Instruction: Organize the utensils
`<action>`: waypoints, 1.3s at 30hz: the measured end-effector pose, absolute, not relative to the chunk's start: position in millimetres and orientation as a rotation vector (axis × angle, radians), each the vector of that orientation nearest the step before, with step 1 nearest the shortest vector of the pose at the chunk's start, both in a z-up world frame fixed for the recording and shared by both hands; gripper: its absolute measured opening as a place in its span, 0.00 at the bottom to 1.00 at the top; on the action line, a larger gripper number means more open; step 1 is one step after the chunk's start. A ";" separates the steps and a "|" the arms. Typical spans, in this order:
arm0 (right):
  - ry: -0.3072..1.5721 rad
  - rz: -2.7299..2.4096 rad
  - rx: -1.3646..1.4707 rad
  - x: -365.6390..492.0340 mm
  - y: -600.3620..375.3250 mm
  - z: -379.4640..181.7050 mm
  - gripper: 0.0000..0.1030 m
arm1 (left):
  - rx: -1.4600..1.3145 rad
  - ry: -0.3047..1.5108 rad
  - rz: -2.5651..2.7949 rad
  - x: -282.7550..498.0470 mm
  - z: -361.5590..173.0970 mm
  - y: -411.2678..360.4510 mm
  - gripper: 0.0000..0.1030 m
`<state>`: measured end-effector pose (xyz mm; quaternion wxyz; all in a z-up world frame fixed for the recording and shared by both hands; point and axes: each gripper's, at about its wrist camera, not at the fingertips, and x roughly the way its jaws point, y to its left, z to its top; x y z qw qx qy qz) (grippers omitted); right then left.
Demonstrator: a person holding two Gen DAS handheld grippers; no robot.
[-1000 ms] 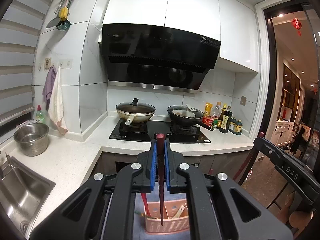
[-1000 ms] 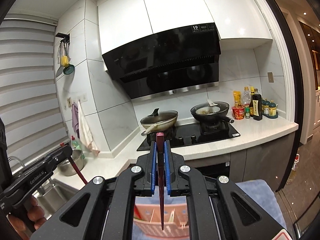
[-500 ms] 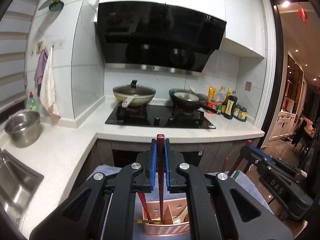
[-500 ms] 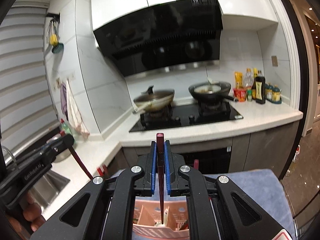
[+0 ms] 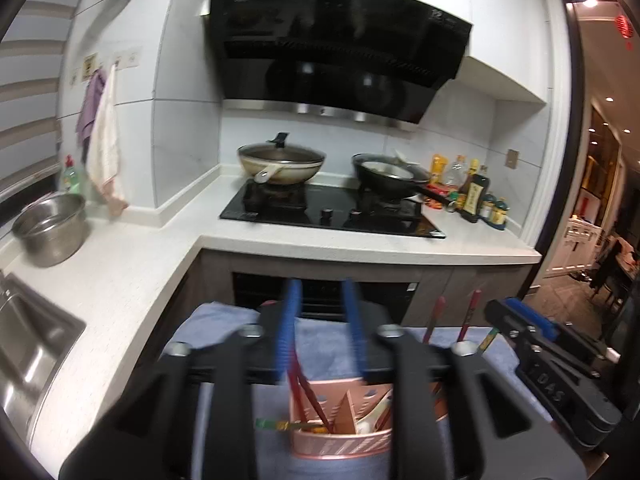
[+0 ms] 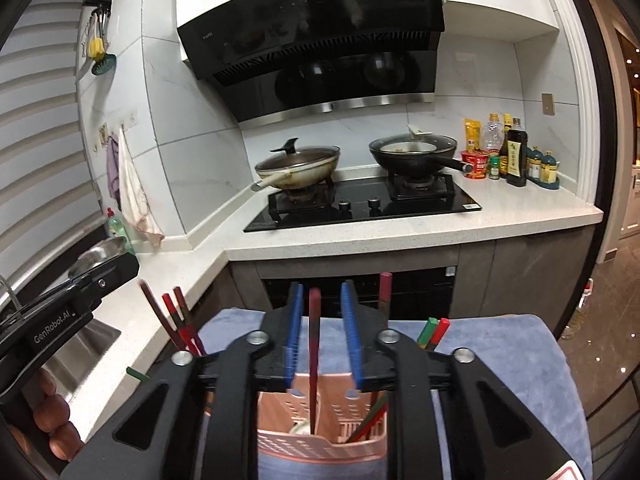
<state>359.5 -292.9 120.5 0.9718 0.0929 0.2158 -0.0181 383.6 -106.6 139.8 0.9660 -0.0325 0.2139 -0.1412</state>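
A: Chopsticks have just been let go: a second ago each claw pinched one dark red stick upright, and now both claws are opening above the pink basket [image 6: 320,446].

B: Is anything between the blue pads?

A: In the right claw [image 6: 323,391], yes. A red chopstick [image 6: 314,354] stands in the gap, touching neither pad as far as I can tell, its lower end down in the compartment right below the claw. The left claw [image 5: 321,376] is spread too, with nothing between its pads; two red chopsticks [image 5: 306,392] lean in the compartment just under it.

B: So that pair is delivered?

A: I judge so. Both hands look free for the next pickup.

B: What else is in the basket?

A: From the left wrist view, a white spoon [image 5: 370,420] sits in the middle compartment, and a green-and-yellow stick [image 5: 280,425] lies across the rim to the claw's left. More chopsticks [image 6: 432,332] rise from the compartment to the right claw's right. The basket rests on a blue cloth [image 6: 500,360] on the desk.
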 end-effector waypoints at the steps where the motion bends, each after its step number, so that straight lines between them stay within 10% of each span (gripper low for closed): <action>1: 0.438 -0.052 0.176 357.3 -292.0 122.0 0.36 | -0.067 0.433 -0.268 380.6 139.2 -104.0 0.40; 9: 0.467 -0.207 -0.122 309.9 -252.2 130.6 0.77 | 0.002 0.451 -0.187 333.7 126.6 -84.7 0.60; 26: 0.636 -0.174 -0.115 228.8 -232.1 88.2 0.81 | 0.047 0.587 -0.117 243.3 80.4 -62.7 0.89; 39: 0.704 -0.147 0.014 188.3 -247.5 58.1 0.83 | 0.055 0.649 -0.112 216.0 59.3 -70.1 0.93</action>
